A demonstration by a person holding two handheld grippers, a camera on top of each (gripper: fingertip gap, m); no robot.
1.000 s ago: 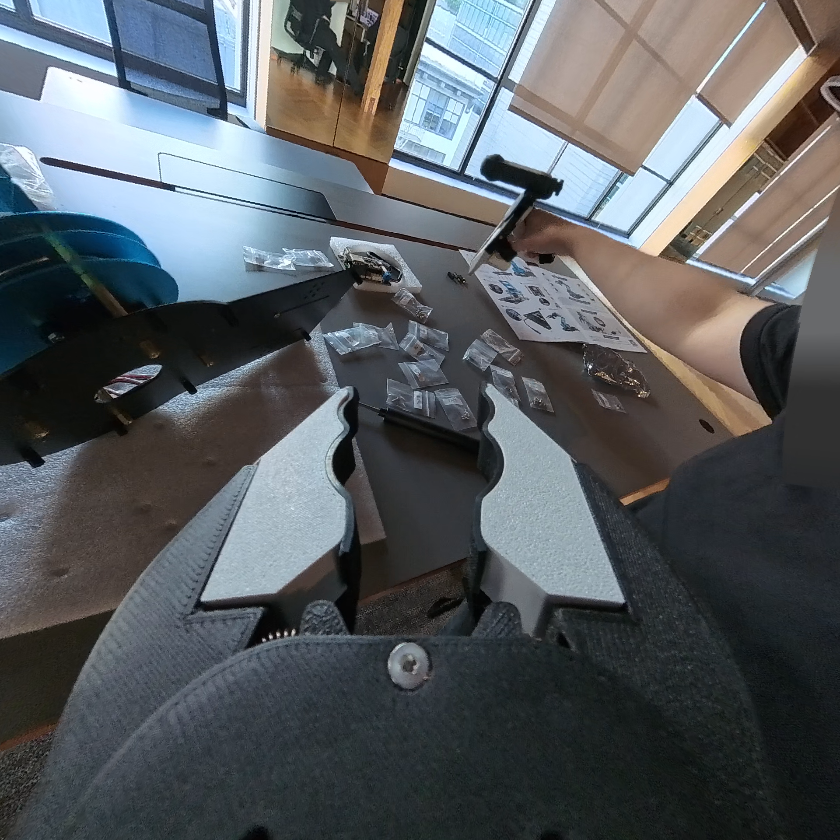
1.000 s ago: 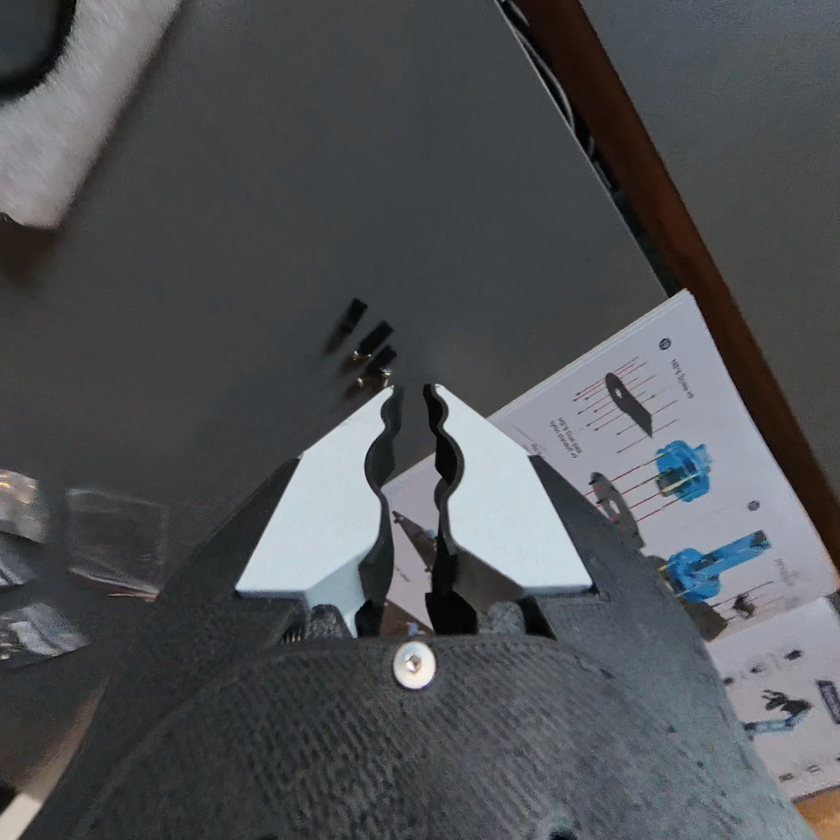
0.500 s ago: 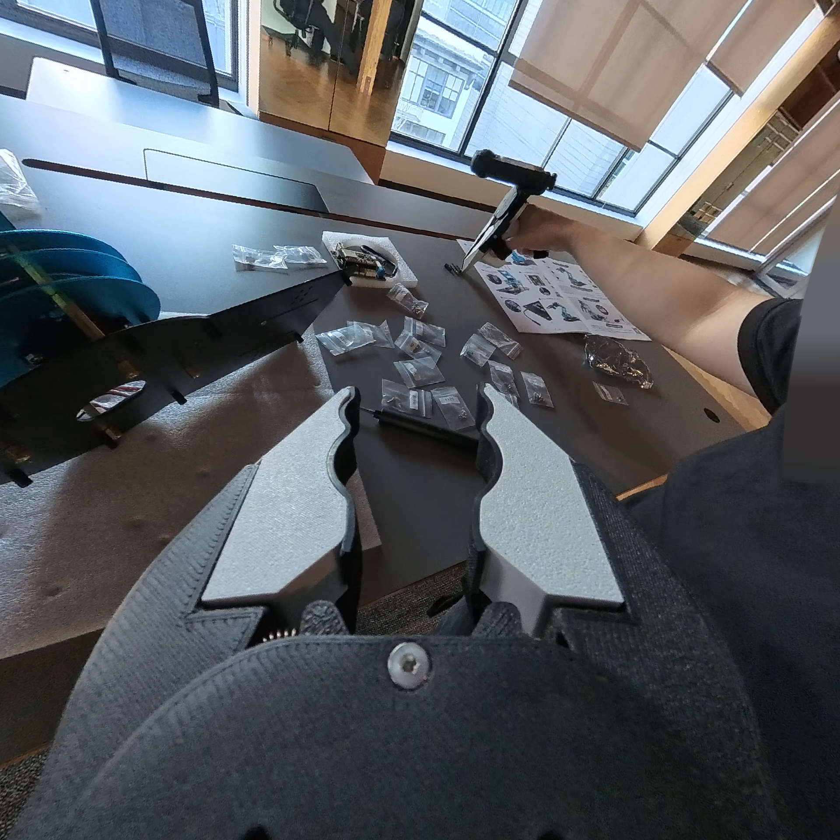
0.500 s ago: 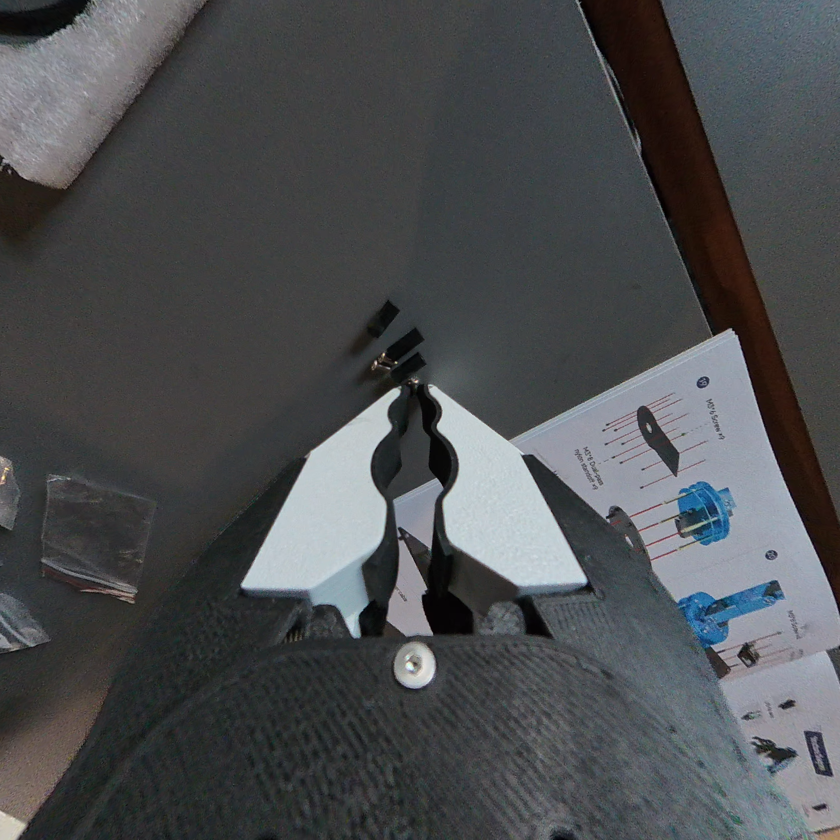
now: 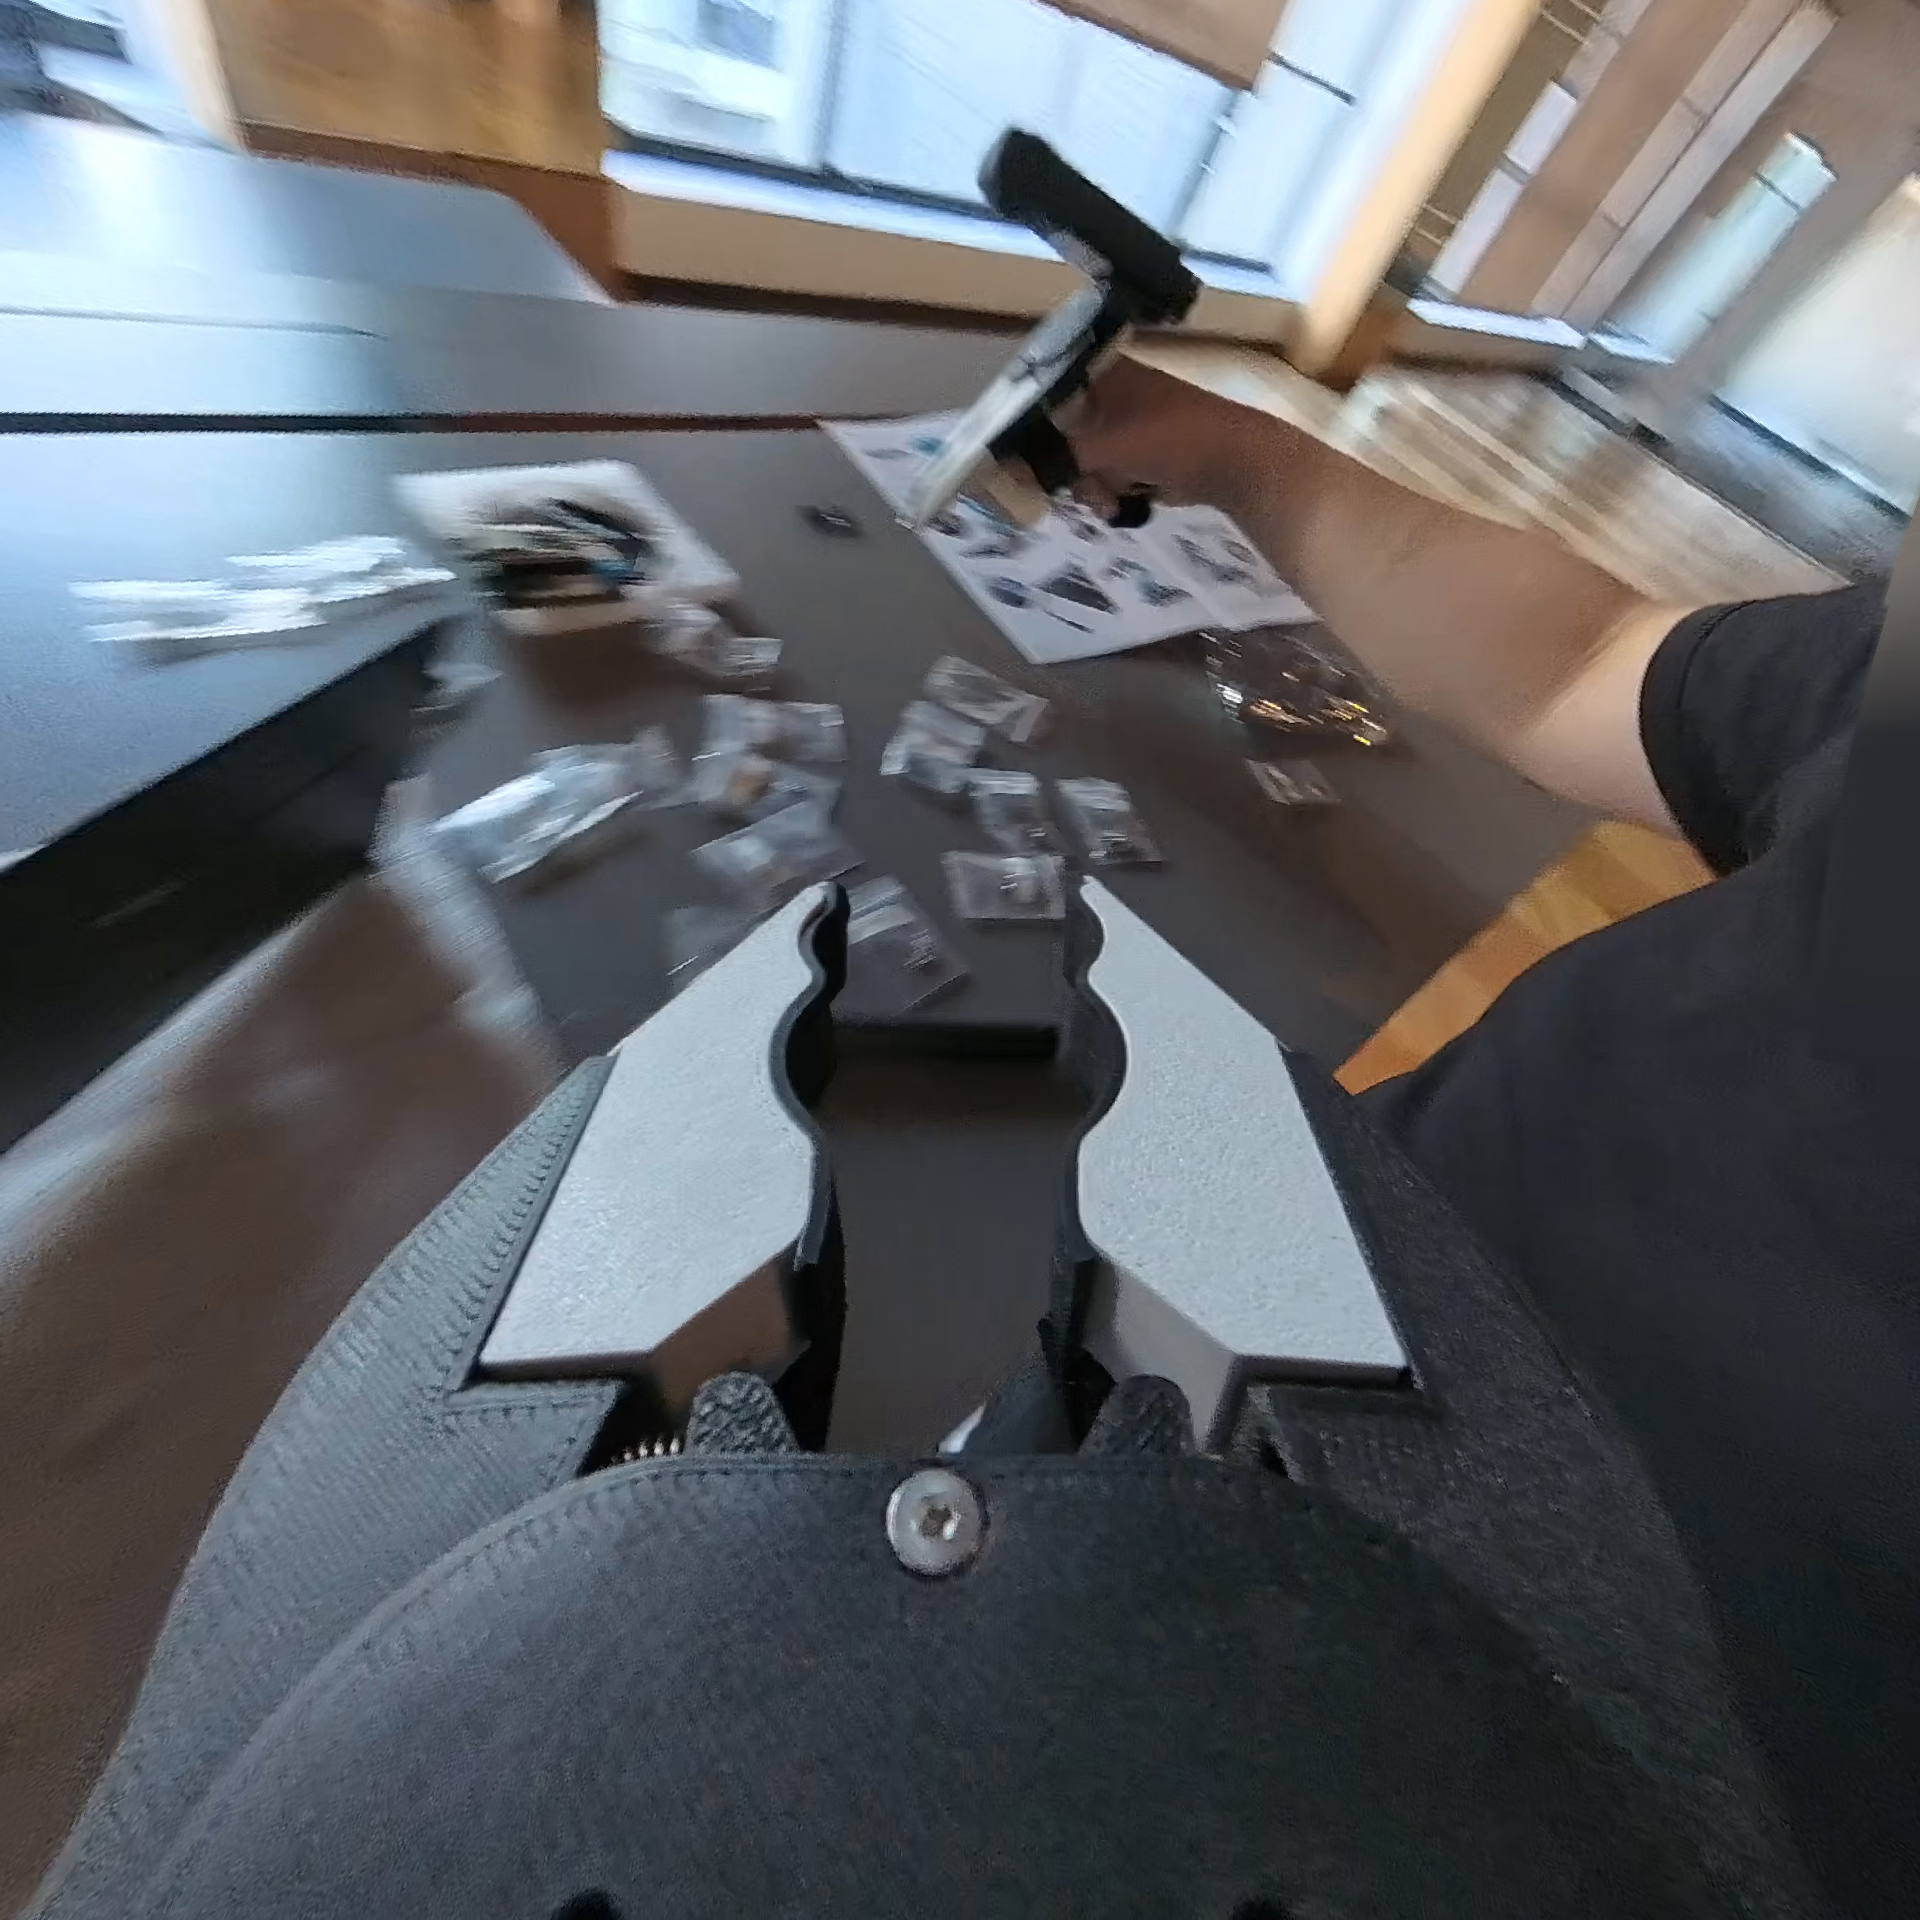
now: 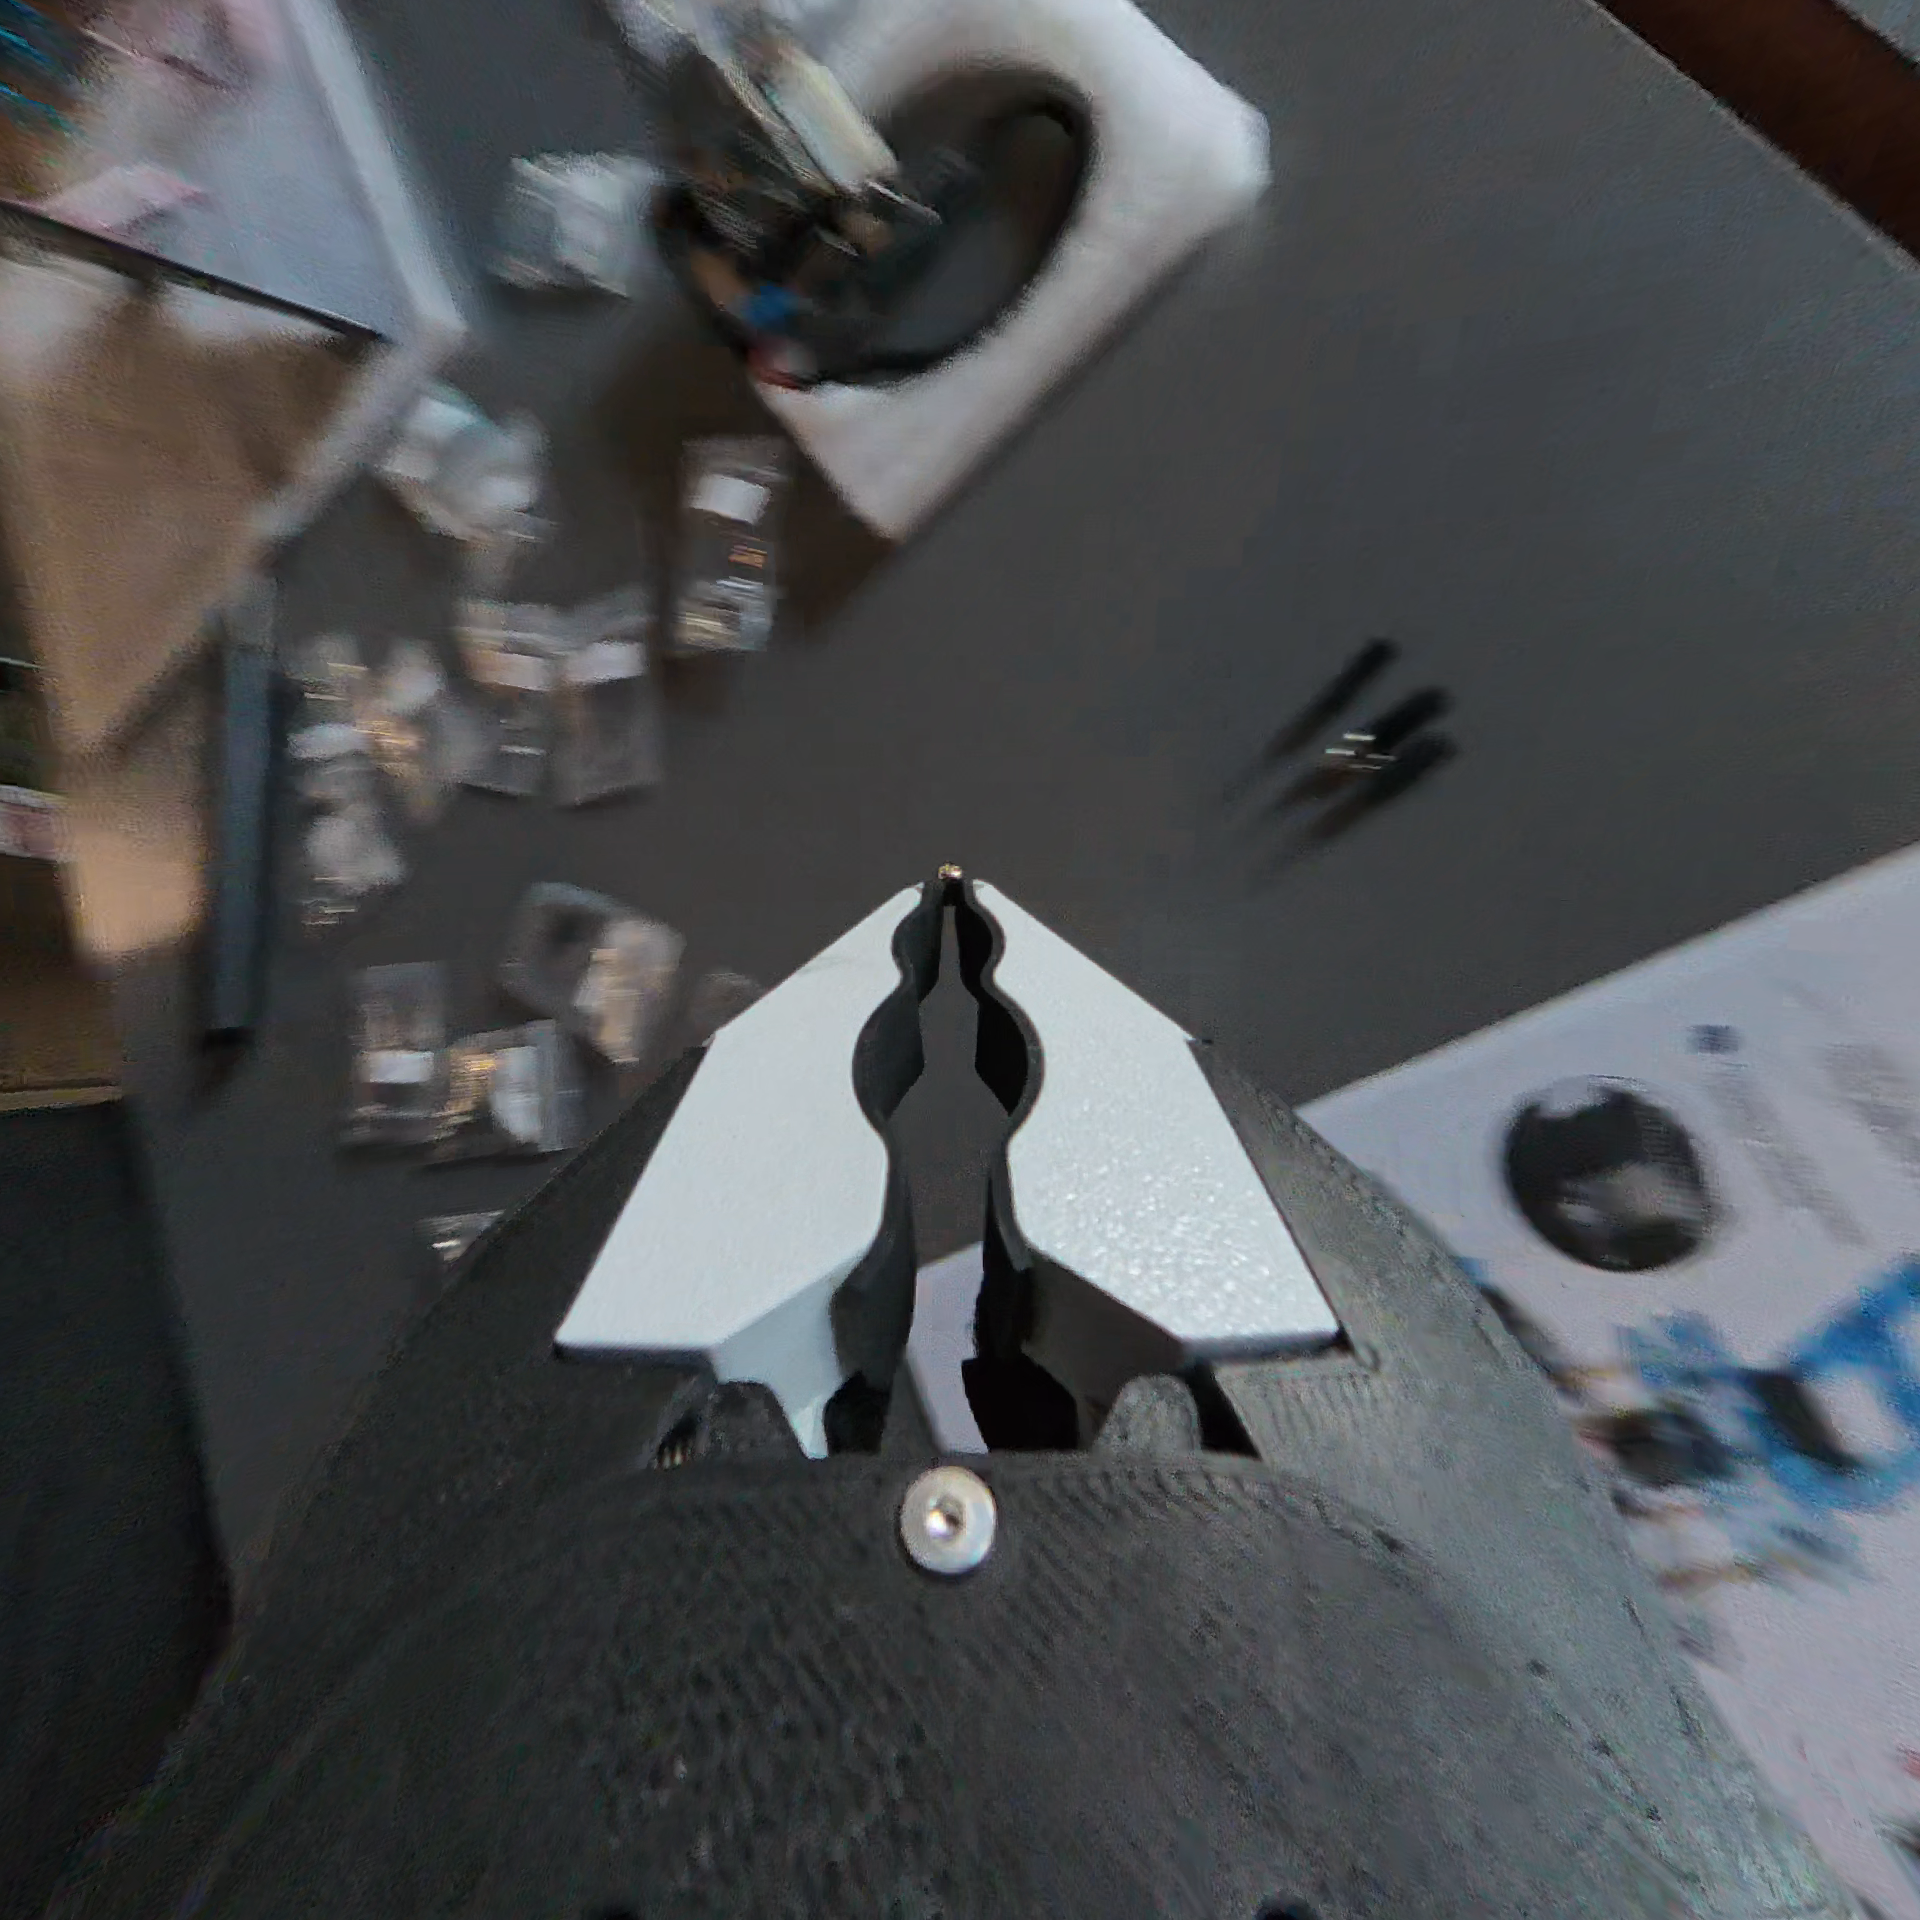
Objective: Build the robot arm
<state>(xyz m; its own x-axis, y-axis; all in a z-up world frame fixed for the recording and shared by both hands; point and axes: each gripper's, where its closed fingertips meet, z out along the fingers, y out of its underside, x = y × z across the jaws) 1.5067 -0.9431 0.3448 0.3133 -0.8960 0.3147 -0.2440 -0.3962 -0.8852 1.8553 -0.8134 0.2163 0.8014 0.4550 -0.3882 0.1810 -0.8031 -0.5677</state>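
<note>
above the dark table (image 6: 1299, 436), the right gripper (image 6: 948, 883) hangs with its tips pinched together on a tiny silver screw (image 6: 947, 871), the jaws meeting only at the very end while the scalloped gap behind them stays empty. 0.5 s ago those tips were down at a cluster of small black parts (image 6: 1351, 743) on the table; now that cluster lies apart, up and to the right of the tips, and the screw has come away with the gripper, so a pick looks to have been made. the white instruction sheet (image 6: 1621, 1091) sits at the lower right of the gripper, a white foam tray (image 6: 1164, 187) well above it, and clear parts bags (image 6: 582, 707) spread to its left. the left gripper (image 5: 954, 920) stands wide open and holds nothing, nearest a dark slim tool (image 5: 940, 1036) lying across the gap between its fingers, beyond the tips. since 0.5 s ago its view has swung, both views now smeared with motion, and the blue assembly is out of sight. in the left wrist view the right gripper (image 5: 930, 504) is raised beside the instruction sheet (image 5: 1101, 582).
</note>
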